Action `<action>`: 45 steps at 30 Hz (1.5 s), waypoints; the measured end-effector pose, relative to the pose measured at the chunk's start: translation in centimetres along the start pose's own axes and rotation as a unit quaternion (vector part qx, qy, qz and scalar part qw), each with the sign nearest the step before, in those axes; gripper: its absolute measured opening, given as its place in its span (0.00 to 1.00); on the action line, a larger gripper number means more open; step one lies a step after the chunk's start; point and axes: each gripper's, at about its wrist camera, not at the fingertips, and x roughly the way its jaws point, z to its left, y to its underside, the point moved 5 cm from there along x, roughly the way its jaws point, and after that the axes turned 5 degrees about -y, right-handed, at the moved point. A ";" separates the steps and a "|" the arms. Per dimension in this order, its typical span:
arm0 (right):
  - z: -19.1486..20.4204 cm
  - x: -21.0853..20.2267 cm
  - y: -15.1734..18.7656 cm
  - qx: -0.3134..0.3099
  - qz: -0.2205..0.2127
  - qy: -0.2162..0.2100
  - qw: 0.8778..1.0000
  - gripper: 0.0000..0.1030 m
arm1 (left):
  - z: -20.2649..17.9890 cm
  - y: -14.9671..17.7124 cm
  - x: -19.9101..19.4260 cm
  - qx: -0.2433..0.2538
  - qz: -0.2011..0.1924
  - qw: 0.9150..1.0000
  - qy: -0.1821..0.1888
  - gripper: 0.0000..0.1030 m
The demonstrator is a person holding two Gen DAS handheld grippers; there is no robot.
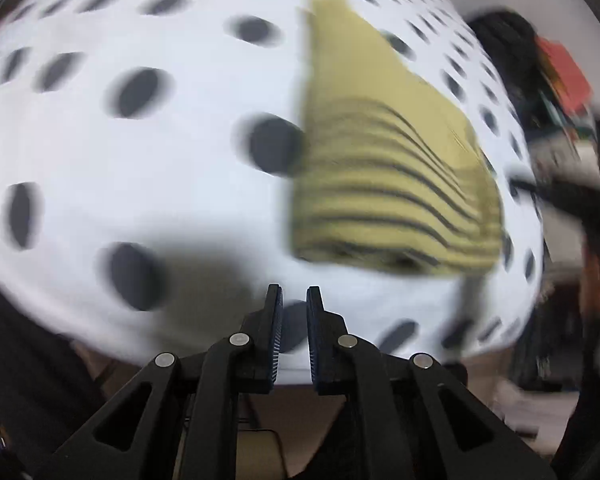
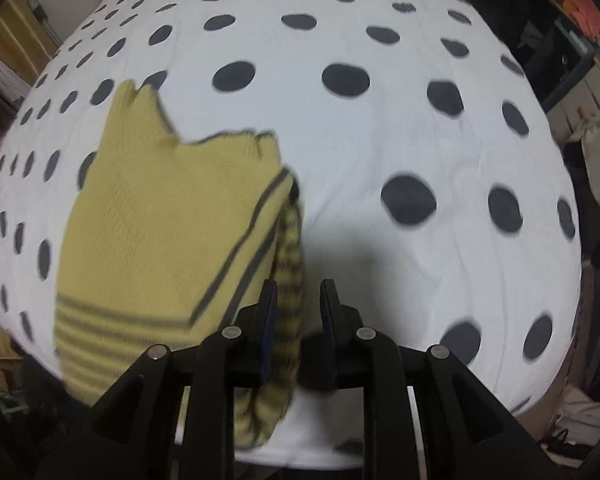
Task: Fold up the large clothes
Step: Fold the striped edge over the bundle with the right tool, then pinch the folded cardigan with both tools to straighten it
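Left wrist view is blurred by motion: a folded yellow sweater with dark grey stripes is seen lying on a white bedspread with dark polka dots, ahead and to the right of the left gripper. Its 2 jaws are set a narrow gap apart with nothing between them, and the dotted cover is seen through the gap.

In the right wrist view, the sweater is seen on the left part of the bedspread, folded into a compact block with its striped band toward the near edge. The right gripper is parted; a striped fold appears to hang between its jaws, though contact cannot be confirmed.
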 end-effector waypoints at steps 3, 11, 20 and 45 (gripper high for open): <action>1.7 -0.2 3.1 0.011 0.019 -0.049 0.999 0.22 | 0.6 -2.1 -2.4 -0.017 -0.033 0.999 0.012 0.09; 4.1 3.6 5.8 0.044 0.010 -0.075 0.996 0.22 | -5.4 -6.9 -2.3 0.045 -0.079 0.993 0.078 0.12; 1.8 -1.3 6.8 0.105 -0.052 -0.158 0.980 0.22 | -4.8 -4.4 2.5 0.066 -0.067 0.995 -0.023 0.16; 5.5 0.4 9.3 0.155 -0.067 -0.270 0.948 0.03 | -8.3 -2.9 0.0 0.099 -0.080 0.990 0.056 0.13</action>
